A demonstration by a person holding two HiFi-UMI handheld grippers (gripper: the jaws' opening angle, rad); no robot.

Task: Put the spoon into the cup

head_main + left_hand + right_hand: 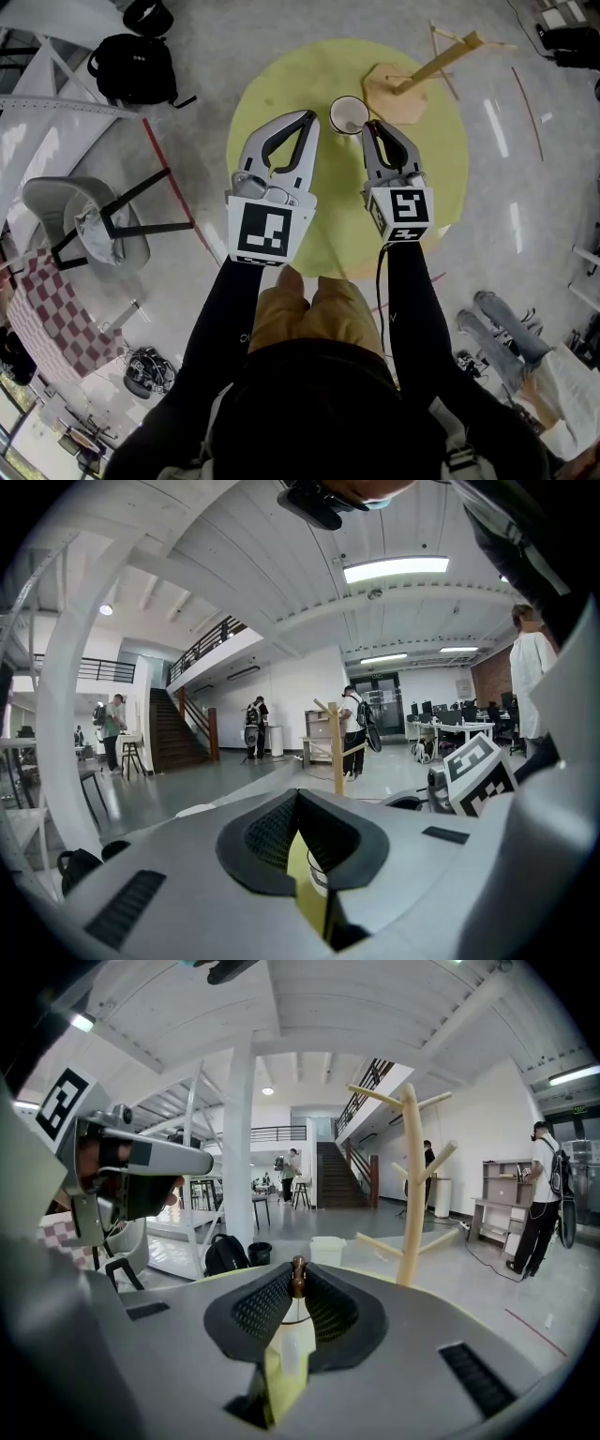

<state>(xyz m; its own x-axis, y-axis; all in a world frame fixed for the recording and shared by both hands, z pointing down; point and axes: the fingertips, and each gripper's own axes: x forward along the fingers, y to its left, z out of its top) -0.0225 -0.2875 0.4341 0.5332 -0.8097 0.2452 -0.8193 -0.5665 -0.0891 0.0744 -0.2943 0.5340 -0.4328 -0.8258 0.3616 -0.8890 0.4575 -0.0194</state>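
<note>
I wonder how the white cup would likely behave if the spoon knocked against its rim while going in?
The cup looks small and seems empty, so it is probably light and easy to shift. It stands free on the smooth yellow tabletop, nothing bracing it, so a sideways knock may slide it. A push high on the rim could tip it.

Round yellow table carries a white cup near its far edge, with a wooden rack just beside it. Left gripper and right gripper are over the table. The right jaws' tips are just beside the cup; the left jaws meet at their tips.
</note>
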